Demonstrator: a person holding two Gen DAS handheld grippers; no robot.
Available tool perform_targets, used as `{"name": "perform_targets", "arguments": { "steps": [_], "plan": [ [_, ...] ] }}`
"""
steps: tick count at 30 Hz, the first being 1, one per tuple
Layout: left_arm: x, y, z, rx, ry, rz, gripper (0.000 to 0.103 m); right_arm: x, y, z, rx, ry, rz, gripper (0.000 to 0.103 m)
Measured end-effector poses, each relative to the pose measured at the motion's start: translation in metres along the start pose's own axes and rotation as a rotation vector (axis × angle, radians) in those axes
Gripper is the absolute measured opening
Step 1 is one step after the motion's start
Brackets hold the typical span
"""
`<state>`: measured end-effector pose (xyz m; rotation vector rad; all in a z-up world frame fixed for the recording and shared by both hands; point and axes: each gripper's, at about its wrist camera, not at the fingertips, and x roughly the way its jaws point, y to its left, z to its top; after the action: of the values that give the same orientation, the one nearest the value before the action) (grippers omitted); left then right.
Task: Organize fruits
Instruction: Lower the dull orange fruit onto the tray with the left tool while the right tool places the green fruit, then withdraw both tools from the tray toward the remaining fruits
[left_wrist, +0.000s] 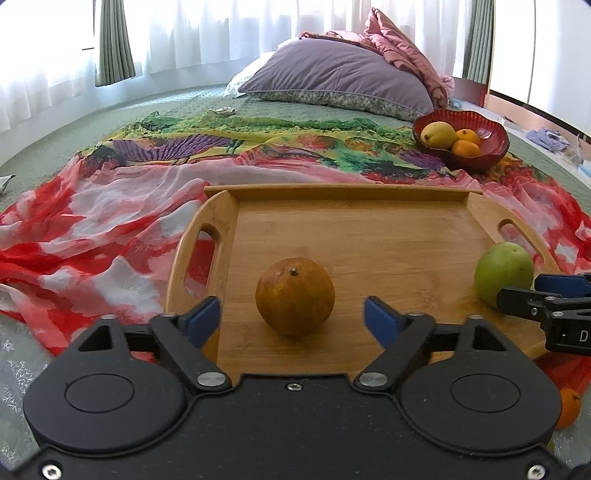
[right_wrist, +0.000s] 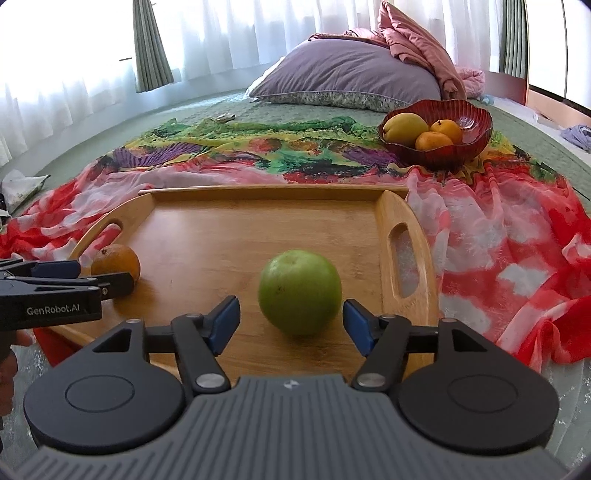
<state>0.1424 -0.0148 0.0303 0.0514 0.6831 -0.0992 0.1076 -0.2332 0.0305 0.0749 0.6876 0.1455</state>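
While both grippers rest at the near edge of the wooden tray, read the scene from left to right. On the left side of the tray sits the orange, stem up, framed by your left gripper, whose jaws are spread wide with a clear gap on each side of the fruit; nothing is grasped. On the right side of the tray, near the handle slot, sits the green apple, likewise framed by your right gripper, its blue pads apart from the skin and holding nothing. Farther back and to the right, on the colourful scarf spread over the bed, stands the red bowl with a yellow mango and two small oranges inside it. Both tray fruits appear set down, so the step in hand is most likely the release. To finish it well, draw each gripper straight back along its own line, keeping the pads clear so that neither round fruit is nudged into a roll. Keep your two tools well apart as you withdraw. One more small orange lies off the tray beside your left gripper's body; mind it.
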Motion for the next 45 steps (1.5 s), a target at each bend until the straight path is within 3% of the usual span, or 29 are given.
{"name": "perform_targets", "arguments": {
  "steps": [12, 16, 33, 45],
  "plan": [
    [-0.03, -0.002, -0.015, 0.016, -0.015, -0.031, 0.088, -0.023, 0.004, -0.017, -0.049, -0.038, 0.011, 0.081],
    [-0.042, -0.001, -0.022, 0.009, -0.022, -0.055, 0.095, -0.034, 0.006, -0.024, -0.064, -0.056, 0.025, 0.082],
    [-0.095, -0.006, -0.06, 0.046, -0.068, -0.138, 0.099, -0.087, 0.021, -0.061, -0.154, -0.138, 0.102, 0.09],
    [-0.109, -0.005, -0.086, 0.052, -0.042, -0.162, 0.099, -0.094, 0.043, -0.093, -0.262, -0.137, 0.088, 0.09]
  ]
}}
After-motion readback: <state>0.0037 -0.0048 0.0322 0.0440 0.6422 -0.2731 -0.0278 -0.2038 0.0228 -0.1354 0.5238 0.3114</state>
